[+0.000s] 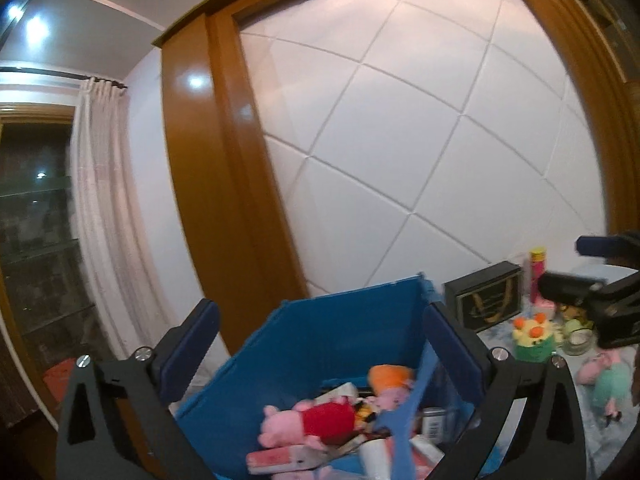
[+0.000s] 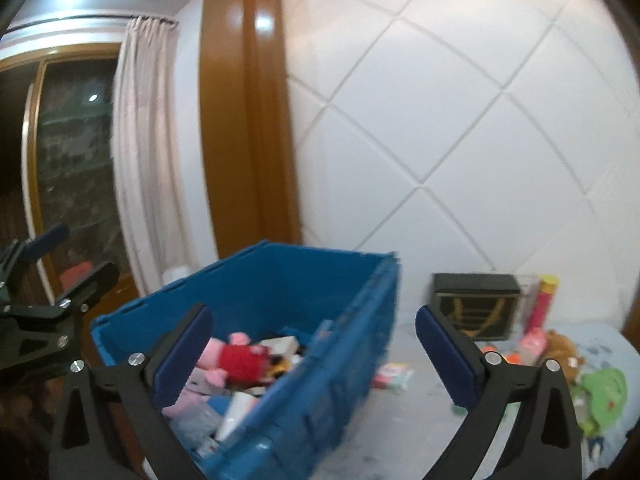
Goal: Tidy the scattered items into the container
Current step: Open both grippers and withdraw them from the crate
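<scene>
A blue crate [image 1: 320, 340] [image 2: 320, 380] stands on a pale bedcover [image 2: 420, 432] and holds a pink pig plush in a red dress [image 1: 308, 424] [image 2: 236, 356], an orange-haired plush [image 1: 390, 384] and several small boxes. My left gripper [image 1: 320, 316] is open over the crate with nothing between its pads; the right wrist view shows it at the left edge [image 2: 80, 254]. My right gripper [image 2: 314, 316] is open and empty above the crate's near-right rim. Loose on the cover lie a pig plush in teal [image 1: 604, 380], a green plush [image 2: 600, 396], a small pink box [image 2: 394, 376] and a yellow-green toy [image 1: 534, 338].
A black box with gold print [image 2: 476, 306] and a red tube with a yellow cap [image 2: 544, 300] stand against the white padded wall [image 2: 480, 140]. A glass jar [image 1: 578, 340] sits near them. A wooden frame post [image 2: 248, 120], a curtain [image 2: 144, 140] and a dark window are to the left.
</scene>
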`<state>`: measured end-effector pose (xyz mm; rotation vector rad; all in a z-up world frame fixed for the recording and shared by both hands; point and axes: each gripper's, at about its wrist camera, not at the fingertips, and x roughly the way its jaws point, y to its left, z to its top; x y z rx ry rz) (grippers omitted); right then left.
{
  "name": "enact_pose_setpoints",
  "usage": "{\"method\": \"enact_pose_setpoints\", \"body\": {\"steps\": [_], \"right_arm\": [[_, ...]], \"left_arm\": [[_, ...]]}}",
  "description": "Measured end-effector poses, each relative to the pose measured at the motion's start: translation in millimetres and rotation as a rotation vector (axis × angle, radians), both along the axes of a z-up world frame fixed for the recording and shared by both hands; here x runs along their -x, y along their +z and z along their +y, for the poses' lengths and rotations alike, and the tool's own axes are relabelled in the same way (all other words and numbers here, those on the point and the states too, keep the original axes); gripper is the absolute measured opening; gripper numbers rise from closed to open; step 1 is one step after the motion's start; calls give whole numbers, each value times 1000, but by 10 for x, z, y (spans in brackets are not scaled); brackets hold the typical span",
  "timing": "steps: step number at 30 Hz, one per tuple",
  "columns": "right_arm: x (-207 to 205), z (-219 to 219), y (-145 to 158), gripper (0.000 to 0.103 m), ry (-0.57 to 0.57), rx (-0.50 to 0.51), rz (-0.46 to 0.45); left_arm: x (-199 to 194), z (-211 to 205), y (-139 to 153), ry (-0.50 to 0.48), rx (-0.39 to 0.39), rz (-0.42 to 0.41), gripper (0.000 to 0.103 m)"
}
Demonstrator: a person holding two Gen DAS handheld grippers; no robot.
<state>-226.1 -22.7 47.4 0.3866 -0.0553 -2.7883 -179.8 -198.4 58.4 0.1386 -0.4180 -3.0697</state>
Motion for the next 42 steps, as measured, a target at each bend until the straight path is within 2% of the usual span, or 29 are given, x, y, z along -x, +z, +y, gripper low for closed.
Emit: {"method": "enact_pose_setpoints", "body": {"steps": [7, 12, 23, 31, 37, 42], "right_arm": [[-428, 625, -102, 102, -143, 15, -1], [-734, 968, -196, 103, -214, -20, -6], [-1510, 1828, -378, 102, -294, -53, -38], [-2086, 2479, -494, 102, -369, -64, -53], [-2306, 2780, -573, 103, -422, -55, -66], [-2313, 2828, -642, 103, -445, -61, -90]], "left_arm": [[-42, 348, -78, -71, -20, -6, 103], [-99, 627, -40, -95, -11, -7, 103], [-574, 1400, -165, -142, -69, -44, 103], [-882, 1931, -296, -184, -65, -66, 103], [-983, 2149, -350, -206, -71, -75, 103], [-966, 2208, -429, -215, -78, -86, 103]]}}
